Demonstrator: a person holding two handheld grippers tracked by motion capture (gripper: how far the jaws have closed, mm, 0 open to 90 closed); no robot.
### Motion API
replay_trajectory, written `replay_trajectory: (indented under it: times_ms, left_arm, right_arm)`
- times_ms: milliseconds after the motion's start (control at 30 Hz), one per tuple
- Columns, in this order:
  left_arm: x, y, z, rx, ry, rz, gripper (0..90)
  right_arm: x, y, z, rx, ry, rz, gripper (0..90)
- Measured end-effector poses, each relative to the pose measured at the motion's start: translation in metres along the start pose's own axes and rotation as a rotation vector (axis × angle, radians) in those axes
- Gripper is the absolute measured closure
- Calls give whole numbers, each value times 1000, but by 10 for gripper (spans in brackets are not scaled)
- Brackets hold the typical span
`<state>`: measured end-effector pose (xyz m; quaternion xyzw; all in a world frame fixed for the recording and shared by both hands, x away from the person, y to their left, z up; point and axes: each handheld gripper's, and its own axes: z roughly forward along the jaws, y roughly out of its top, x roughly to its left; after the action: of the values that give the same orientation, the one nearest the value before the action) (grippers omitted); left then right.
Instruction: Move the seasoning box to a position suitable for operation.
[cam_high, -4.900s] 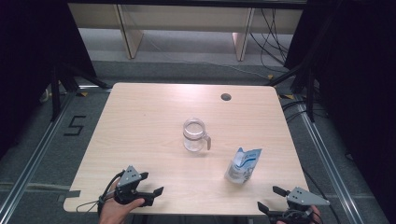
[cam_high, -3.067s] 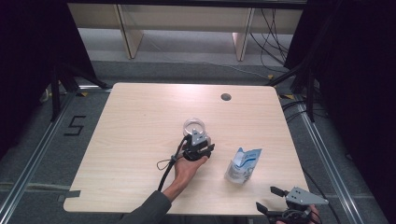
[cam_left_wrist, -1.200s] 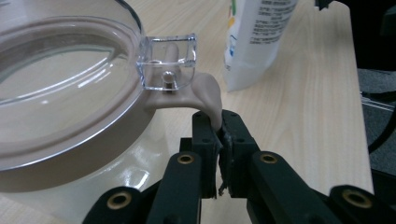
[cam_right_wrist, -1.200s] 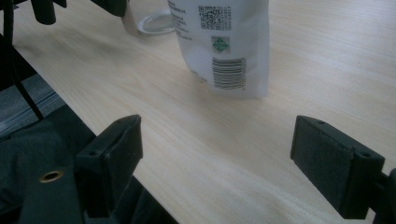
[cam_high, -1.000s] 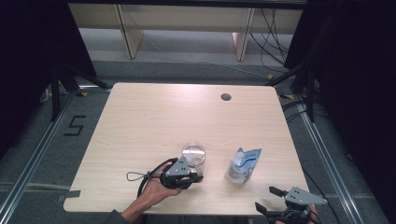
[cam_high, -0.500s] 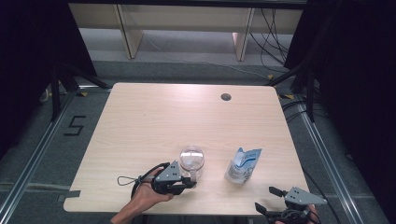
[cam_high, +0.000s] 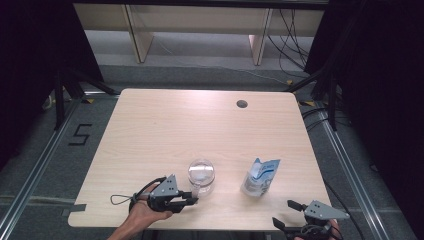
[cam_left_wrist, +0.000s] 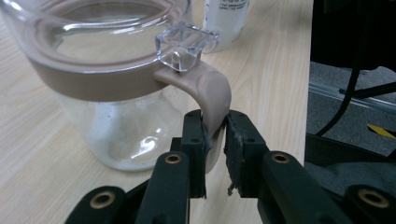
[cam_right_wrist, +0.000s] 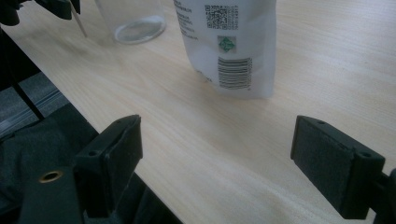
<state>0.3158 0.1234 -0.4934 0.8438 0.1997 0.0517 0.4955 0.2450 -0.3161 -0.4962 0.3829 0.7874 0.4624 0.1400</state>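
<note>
Your left gripper (cam_left_wrist: 215, 140) has just been opening, its jaws loosening around the jug (cam_high: 201, 176) handle (cam_left_wrist: 210, 95); near the bench's front edge, any snag tips it.

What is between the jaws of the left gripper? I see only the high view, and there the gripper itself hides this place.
Observer: In the left gripper view, the left gripper has the beige handle of the glass jug between its jaws. They have just been opening, and a thin gap shows beside the handle.
Operator: Is the jug empty?
Observer: It looks empty, with a whitish film low on its wall.
Operator: Is the right gripper open?
Observer: Yes. The right gripper stands wide open with nothing between its jaws, facing the barcode on the pouch.
</note>
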Motion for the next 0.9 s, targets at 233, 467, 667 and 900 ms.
replay_trajectory:
  times_ms: [233, 467, 667, 900]
  left_arm:
    - [4, -5, -10, 2, 41, -50, 749]
    - [8, -11, -23, 0, 145, -122, 725]
    - [12, -11, -29, -20, 241, -161, 650]
    - [7, -4, -21, -23, 322, -167, 515]
  right_arm:
    - [0, 0, 0, 6, 5, 11, 175]
    - [0, 0, 0, 9, 6, 15, 175]
    - [3, 0, -1, 21, 12, 47, 175]
    - [3, 0, -1, 24, 15, 50, 176]
